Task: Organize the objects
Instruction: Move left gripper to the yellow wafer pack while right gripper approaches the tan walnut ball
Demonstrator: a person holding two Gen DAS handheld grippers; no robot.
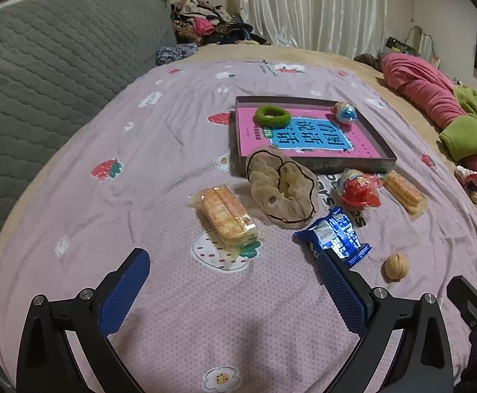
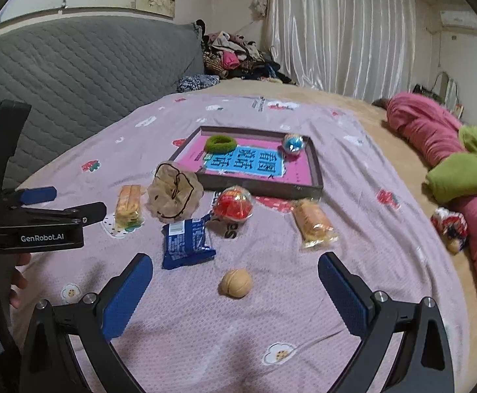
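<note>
Right wrist view | left gripper at blanket's left edge, jaws apart, empty | wafer pack, beige scrunchie, blue biscuit pack, walnut loose mid-blanket | right gripper spread wide, bracketing walnut, likely next pick | tray beyond held green scrunchie, candy.

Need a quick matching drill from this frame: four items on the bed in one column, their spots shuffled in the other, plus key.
Things:
1. green hair tie
2. walnut
3. beige scrunchie
4. blue snack packet

Places:
A. on the blanket between the open right claw fingers
B. inside the box, on the pink book
C. on the blanket, against the box's near left corner
D. on the blanket just left of the walnut, nearer than the scrunchie

Pairs: 1-B, 2-A, 3-C, 4-D
</note>
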